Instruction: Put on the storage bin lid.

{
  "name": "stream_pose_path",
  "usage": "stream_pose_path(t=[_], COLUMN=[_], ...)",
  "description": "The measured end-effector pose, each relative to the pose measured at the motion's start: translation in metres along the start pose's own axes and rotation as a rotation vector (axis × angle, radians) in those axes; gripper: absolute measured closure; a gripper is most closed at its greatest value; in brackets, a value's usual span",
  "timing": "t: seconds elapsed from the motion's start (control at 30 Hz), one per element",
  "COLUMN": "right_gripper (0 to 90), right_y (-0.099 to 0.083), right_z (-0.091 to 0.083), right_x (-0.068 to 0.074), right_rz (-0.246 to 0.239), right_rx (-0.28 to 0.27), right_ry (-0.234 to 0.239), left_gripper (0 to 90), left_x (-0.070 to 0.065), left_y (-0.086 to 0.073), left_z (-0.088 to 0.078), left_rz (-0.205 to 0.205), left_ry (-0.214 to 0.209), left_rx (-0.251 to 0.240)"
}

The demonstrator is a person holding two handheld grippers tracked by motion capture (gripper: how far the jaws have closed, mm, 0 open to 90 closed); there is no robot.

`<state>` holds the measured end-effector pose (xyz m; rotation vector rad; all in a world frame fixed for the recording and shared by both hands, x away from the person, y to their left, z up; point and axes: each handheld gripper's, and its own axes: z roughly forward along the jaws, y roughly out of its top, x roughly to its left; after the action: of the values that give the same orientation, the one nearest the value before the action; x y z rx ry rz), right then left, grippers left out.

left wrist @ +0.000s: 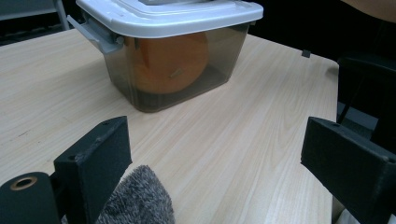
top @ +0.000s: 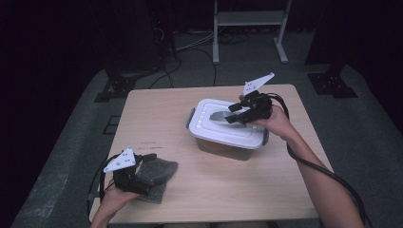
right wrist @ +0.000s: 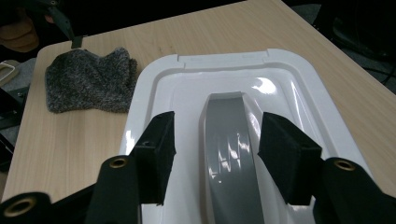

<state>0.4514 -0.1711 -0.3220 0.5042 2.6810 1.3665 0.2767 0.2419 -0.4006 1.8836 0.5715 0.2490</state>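
- In the left gripper view, the smoky container (left wrist: 187,70) blurs an orange round thing (left wrist: 170,63) inside; what it is cannot be told.
- The top edge cuts off the white lid (left wrist: 177,16).
- The grey knitted cloth (left wrist: 137,198) is cut off at the bottom edge.

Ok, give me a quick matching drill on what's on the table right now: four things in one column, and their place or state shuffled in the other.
Things:
1. lid
2. grey handle
3. orange thing
4. grey cloth

Places or states:
A. inside the smoky clear box
B. lying by the table's near left corner, under the left tongs
C. white, sitting on top of the box
D. between the open jaws of the right tongs, not pinched

Pairs: 1-C, 2-D, 3-A, 4-B
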Motion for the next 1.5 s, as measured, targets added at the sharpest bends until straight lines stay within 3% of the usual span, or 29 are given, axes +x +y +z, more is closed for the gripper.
stream_pose_path(t=[0.53, 1.03, 1.5], right_gripper=[39.9, 39.1, 38.4], right_y=[-0.026, -0.046, -0.073], right_z=[-0.041, -0.059, -0.089], right_x=[0.006, 0.013, 0.026], right_rz=[0.045, 0.06, 0.096], right_rx=[-0.056, -0.055, -0.095], right_ry=[-0.034, -0.054, -0.078], left_gripper=[7.7, 7.7, 7.7], left_x=[-0.001, -0.001, -0.002], left_y=[0.002, 0.001, 0.001], left_z=[0.003, 0.004, 0.004], left_rz=[0.006, 0.004, 0.004], left_ry=[-0.005, -0.007, -0.009], left_rx=[0.001, 0.003, 0.002])
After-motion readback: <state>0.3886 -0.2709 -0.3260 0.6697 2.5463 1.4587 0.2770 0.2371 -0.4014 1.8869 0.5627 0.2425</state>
